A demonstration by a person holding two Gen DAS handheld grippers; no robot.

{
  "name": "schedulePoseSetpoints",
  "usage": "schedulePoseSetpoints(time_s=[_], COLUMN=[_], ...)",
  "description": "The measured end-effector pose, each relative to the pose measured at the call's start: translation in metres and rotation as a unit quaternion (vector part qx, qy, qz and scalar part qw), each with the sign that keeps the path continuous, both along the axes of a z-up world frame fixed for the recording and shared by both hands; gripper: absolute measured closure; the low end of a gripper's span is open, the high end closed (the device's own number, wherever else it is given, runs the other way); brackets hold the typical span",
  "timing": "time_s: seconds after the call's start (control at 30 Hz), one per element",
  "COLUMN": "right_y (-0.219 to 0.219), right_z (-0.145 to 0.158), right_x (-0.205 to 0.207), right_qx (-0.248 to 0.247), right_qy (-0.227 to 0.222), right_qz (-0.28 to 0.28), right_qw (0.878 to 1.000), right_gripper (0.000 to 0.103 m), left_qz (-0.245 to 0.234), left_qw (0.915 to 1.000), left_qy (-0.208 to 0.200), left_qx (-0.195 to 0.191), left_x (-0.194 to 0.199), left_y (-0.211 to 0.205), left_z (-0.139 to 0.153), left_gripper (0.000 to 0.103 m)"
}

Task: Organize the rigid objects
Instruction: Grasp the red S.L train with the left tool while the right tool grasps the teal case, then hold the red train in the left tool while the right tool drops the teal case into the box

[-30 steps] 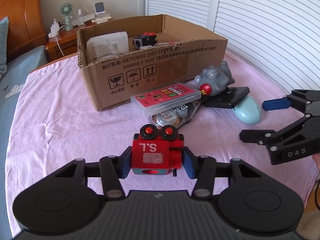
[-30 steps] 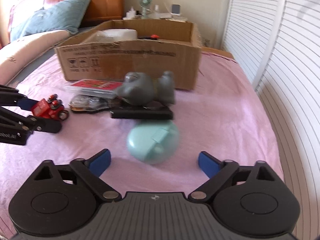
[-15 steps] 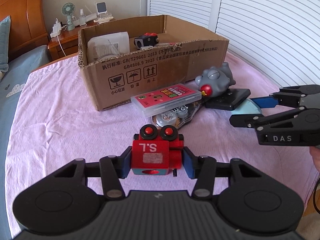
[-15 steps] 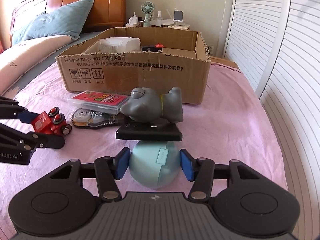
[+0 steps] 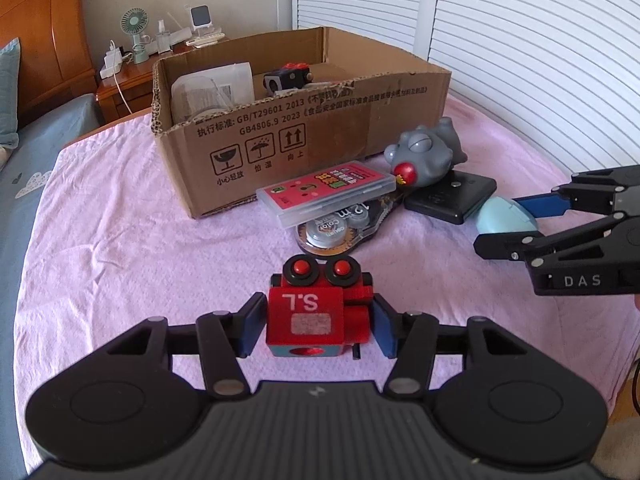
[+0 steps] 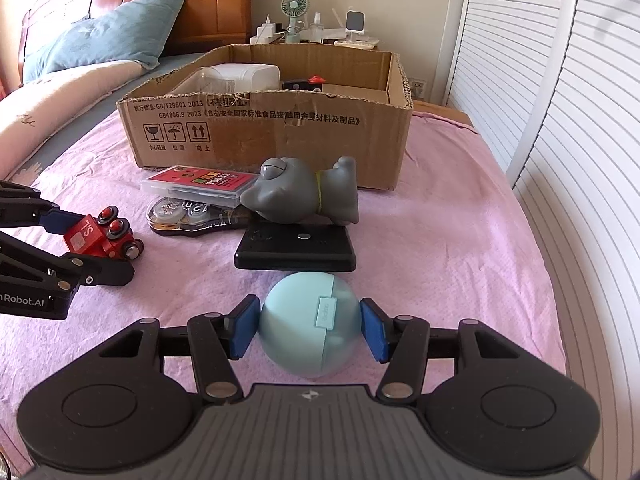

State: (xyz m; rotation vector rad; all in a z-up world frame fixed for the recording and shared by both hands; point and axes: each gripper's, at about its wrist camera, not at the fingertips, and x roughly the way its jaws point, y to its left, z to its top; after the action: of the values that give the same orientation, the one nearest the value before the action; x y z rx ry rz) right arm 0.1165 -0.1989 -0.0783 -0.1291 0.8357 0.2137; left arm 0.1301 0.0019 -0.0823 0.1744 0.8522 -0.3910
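Right wrist: right fingers just closed on blue case; left fingers just slackened around toy train

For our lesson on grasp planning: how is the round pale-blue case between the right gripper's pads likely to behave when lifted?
The pale-blue case looks smooth and domed, so it may slip or rotate between the right gripper pads, which meet only its curved sides. It seems a rigid shell, unlikely to deform. If released on the pink bedspread, it could rock or roll slightly.
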Motion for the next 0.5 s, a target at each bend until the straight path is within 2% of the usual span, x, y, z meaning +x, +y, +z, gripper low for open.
schedulePoseSetpoints(time_s=[0.1,0.5], right_y=[0.001,-0.012], right_z=[0.001,0.007], right_x=[0.0,-0.01], right_qx=[-0.003,0.004], right_qy=[0.003,0.03], right_qz=[0.0,0.02], right_qw=[1.0,0.999], right_gripper=[0.044,0.045], left_qz=[0.004,-0.002], left_qw=[1.0,0.9997], left_qy=[0.005,0.024], left_qx=[-0.006,0.003], left_x=[0.0,-0.005], left_y=[0.0,0.01], left_z=[0.0,0.007], left_gripper=[0.053,0.053])
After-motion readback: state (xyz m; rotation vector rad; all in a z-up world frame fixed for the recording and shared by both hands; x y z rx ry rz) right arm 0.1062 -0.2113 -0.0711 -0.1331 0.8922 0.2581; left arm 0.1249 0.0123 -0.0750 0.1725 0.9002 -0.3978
